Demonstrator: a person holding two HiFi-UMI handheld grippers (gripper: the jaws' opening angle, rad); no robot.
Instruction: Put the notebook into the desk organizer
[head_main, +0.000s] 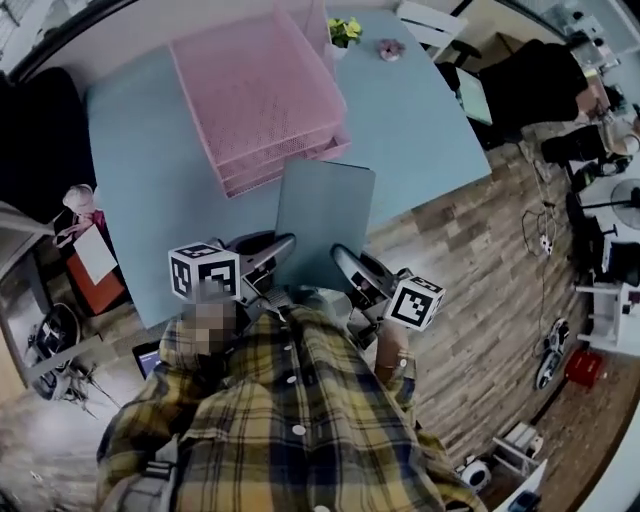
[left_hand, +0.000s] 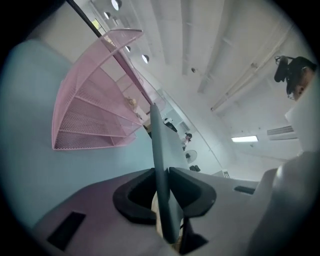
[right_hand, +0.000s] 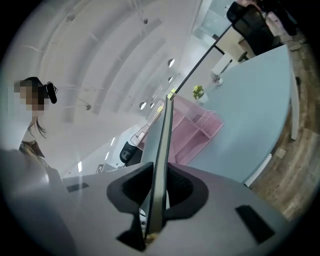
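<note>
A grey-blue notebook (head_main: 322, 222) is held above the near edge of the light blue desk (head_main: 150, 220), just in front of the pink mesh desk organizer (head_main: 258, 95). My left gripper (head_main: 283, 247) is shut on its near left corner, my right gripper (head_main: 340, 257) on its near right edge. In the left gripper view the notebook (left_hand: 162, 170) stands edge-on between the dark pads (left_hand: 192, 192), with the organizer (left_hand: 90, 115) to the left. In the right gripper view the notebook (right_hand: 161, 155) is pinched the same way, the organizer (right_hand: 192, 131) beyond it.
A small potted plant (head_main: 344, 31) and a pink object (head_main: 389, 48) sit at the desk's far edge. A black chair (head_main: 35, 150) stands left of the desk, wood floor and office clutter (head_main: 590, 240) to the right.
</note>
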